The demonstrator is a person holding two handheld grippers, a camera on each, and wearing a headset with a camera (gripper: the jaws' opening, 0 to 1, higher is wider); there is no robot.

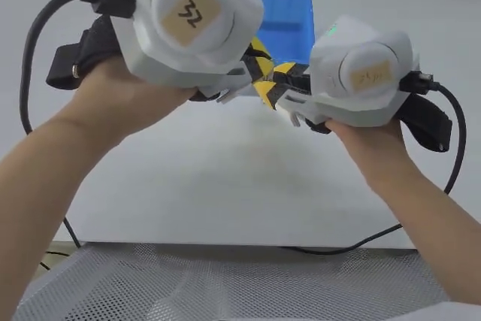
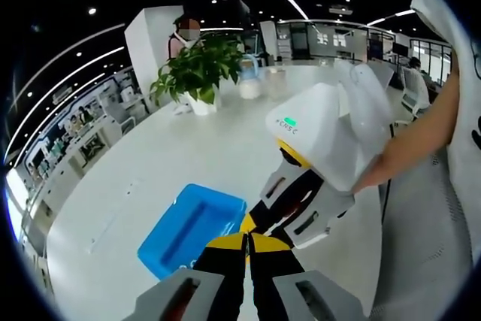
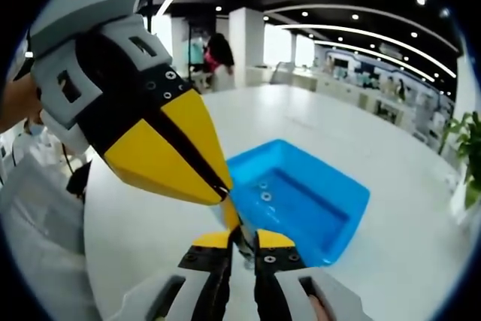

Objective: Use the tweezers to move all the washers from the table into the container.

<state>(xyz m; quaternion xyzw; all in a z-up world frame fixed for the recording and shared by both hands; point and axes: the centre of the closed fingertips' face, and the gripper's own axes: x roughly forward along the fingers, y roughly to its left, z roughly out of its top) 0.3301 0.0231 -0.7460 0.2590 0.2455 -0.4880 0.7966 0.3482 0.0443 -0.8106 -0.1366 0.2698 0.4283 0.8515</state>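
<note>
White tabletop [image 1: 225, 178] is spreading wide and bare beneath both tools, with a mesh surface [image 1: 225, 283] lying along its near edge. On the left, the left gripper [image 2: 246, 244] is holding its yellow jaws pressed together, its tip meeting the right gripper [image 3: 244, 242]. The right gripper's jaws are sitting almost together around a thin pale sliver; I cannot tell what it is. Just beyond both tips, the blue container [image 3: 316, 212] is resting with three washers [image 3: 264, 191] lying inside near its closer wall. Open table is surrounding the container's rim.
</note>
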